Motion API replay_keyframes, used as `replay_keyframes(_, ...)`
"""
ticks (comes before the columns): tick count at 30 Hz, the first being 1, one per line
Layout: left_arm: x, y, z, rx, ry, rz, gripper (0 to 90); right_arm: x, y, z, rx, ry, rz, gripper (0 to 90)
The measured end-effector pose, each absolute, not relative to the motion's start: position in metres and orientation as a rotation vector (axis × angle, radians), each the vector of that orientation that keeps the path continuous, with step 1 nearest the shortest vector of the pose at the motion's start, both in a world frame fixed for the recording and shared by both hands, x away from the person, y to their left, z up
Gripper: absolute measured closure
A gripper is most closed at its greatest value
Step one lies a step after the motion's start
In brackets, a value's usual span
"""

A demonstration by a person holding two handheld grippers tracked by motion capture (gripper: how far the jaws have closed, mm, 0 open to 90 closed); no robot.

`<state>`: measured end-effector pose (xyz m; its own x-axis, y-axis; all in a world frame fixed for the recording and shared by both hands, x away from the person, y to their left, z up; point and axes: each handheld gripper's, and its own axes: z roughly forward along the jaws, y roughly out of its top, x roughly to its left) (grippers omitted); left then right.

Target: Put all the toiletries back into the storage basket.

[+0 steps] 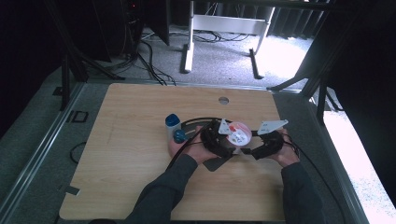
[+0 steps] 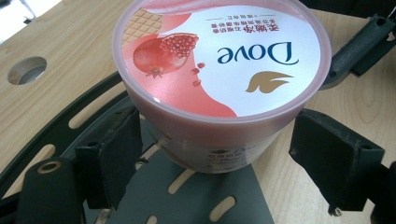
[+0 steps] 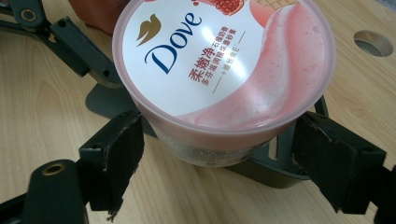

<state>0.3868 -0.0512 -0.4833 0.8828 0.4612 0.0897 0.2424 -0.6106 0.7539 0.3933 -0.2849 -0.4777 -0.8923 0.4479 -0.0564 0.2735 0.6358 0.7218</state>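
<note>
A round pink plastic tub (image 2: 219, 70) with a glossy printed lid stands on a dark slotted plate (image 2: 187, 196) on the pale wood-grain table (image 1: 140, 140). The left gripper (image 2: 215, 158) and right gripper (image 3: 219, 158) face it from opposite sides, each with 2 padded black jaws spread wide around the tub's lower body, seemingly not pressing it. Neither grasps it.

A pink Dove tub (image 2: 219, 70) (lid on, pomegranate print) stands on a dark slotted plate (image 2: 187, 196) on the counter (image 2: 60, 37), between the left claw's (image 2: 219, 158) spread pads, untouched.
</note>
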Motion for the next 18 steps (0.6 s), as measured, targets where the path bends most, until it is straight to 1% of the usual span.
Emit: replay_keyframes(18,0.405,-0.065,-0.485,2.231,0.575,0.382,17.2,0.414,-0.290,-0.479,0.666,2.613,1.080,17.1)
